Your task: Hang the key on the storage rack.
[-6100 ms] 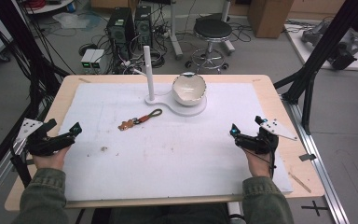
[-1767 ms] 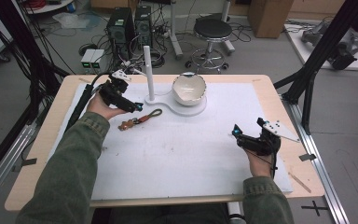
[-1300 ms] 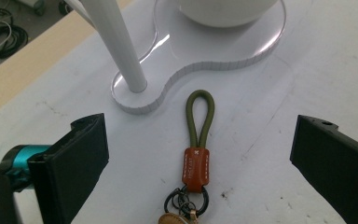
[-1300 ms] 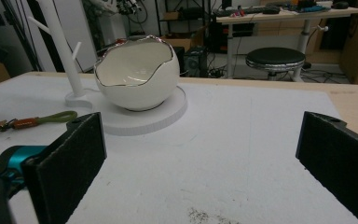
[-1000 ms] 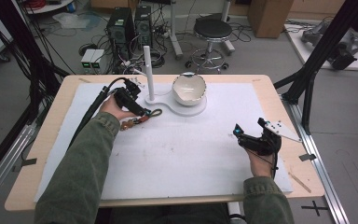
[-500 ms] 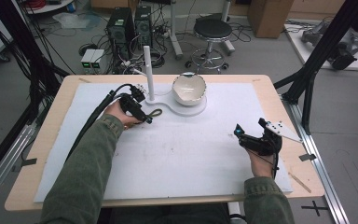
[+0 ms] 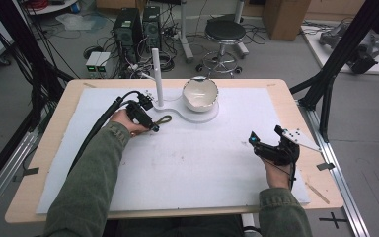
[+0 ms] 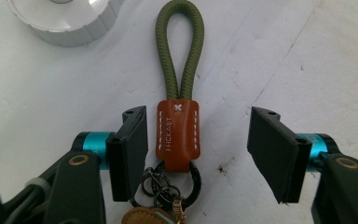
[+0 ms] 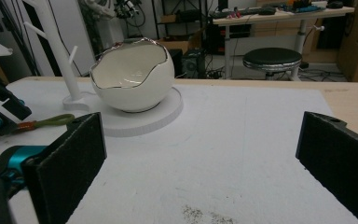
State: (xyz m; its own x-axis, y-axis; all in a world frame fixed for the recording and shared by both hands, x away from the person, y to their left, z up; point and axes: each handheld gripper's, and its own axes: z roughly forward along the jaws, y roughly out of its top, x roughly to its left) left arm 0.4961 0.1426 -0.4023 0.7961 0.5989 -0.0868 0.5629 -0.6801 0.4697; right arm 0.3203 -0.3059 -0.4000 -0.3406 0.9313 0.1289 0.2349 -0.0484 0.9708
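**Left hand-held gripper lined up on keychain, not closed yet**

I've got the left hand-held gripper [image 8: 193, 149] down over the keychain [image 8: 178, 126], jaws spread wide. The brown leather tab [image 8: 177, 133] sits between them, closer to one jaw, with a clear gap to the other. Nothing pinched yet. My read: I'm straddling the tab because it's the stiffest, flattest part; the green cord loop [image 8: 179, 51] would squash or slip.

Keychain lies flat on the white mat [image 7: 202, 163], toward the far-left part of the table [image 7: 59, 128], just beside the stand base [image 7: 197, 114]. The loop points at the base, ring end toward my hand. That suits a hang on the peg stand [image 7: 154, 74], I think: hold the tab, loop leads.

Right hand-held gripper [image 7: 266, 142] is parked near the right edge of the table, jaws wide apart, holding nothing. It's well apart from the work, out of the way.

View differences:
- Left gripper view: tab stitching, black ring [image 8: 186, 184], small clips and a second tan charm [image 8: 151, 217] under it. That clutter could snag as I lift.
- High view: the left hand-held gripper [image 7: 145, 116] covers most of the keychain; the loop [image 7: 164, 119] pokes out. But it gives the layout: stand, white bowl [image 7: 200, 93], both hands.
- Right gripper view: low side look at the bowl [image 9: 133, 74] with its jagged rim, a peg on the stand [image 9: 58, 44], and the cord [image 9: 51, 121] lying on the mat.
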